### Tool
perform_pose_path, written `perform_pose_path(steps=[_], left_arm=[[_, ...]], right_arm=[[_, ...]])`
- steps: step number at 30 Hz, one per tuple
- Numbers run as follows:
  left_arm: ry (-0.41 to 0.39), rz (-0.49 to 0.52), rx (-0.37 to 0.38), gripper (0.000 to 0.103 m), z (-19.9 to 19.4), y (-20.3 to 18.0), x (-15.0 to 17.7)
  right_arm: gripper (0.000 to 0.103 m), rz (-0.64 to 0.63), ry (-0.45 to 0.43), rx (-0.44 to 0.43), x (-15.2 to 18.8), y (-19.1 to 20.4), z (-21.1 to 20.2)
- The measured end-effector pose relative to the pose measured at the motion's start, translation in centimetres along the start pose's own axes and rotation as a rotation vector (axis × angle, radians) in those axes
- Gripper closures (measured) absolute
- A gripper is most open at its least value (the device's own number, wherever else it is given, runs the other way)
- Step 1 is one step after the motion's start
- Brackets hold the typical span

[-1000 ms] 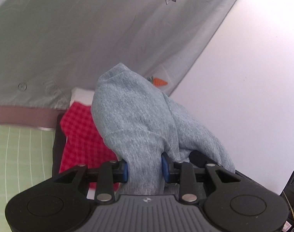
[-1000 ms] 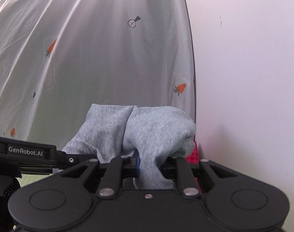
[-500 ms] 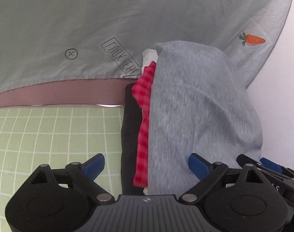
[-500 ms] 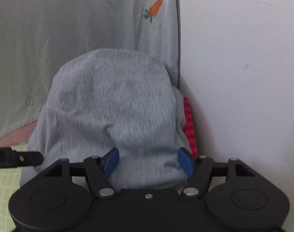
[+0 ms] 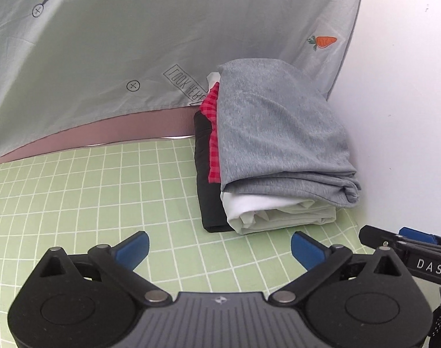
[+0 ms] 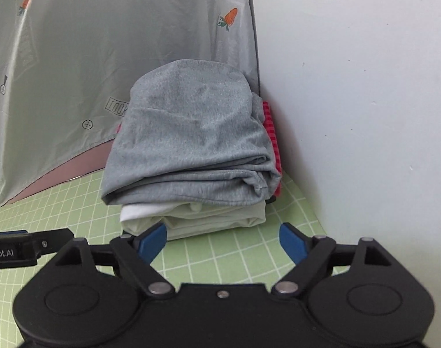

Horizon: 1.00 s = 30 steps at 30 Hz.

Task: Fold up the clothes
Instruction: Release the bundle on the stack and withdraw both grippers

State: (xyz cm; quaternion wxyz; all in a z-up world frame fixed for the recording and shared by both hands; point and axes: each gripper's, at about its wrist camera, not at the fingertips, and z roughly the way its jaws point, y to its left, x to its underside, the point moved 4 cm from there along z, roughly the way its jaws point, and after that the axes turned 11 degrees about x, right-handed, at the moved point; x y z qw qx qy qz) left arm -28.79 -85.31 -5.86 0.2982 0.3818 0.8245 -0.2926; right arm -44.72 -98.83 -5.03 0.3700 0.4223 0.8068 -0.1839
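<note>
Green grid mat [image 5: 104,191] against white wall. Folded grey garment [image 5: 278,133] tops clothes stack [image 6: 191,217] in mat's far corner. Left gripper [image 5: 220,249], right gripper [image 6: 223,240]: jaws just opened, wide apart, nothing between, short of stack.

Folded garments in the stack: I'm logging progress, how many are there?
4 visible: grey garment on top, white garment beneath, red checked garment and black garment lower; more may be hidden.
</note>
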Motion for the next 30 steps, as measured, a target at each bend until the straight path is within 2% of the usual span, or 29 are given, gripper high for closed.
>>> perform_pose_path(steps=[4,11,18,30], left_arm=[[-0.025,0.025,0.012,0.000,-2.8,-1.1,1.4],[-0.038,0.061,0.033,0.000,-5.1,-2.3,3.2],[-0.078,0.088,0.027,0.000,-6.2,-2.8,3.5],[-0.112,0.099,0.008,0.000,-6.8,-2.7,3.4]], right_arm=[[0.015,-0.037,-0.031,-0.024,1.5,0.8,-3.5],[0.011,-0.077,-0.060,0.018,3.9,0.5,-7.1],[0.006,-0.058,-0.096,0.036,4.0,-0.3,-8.5],[0.005,-0.091,-0.129,0.027,3.7,0.4,-9.3]])
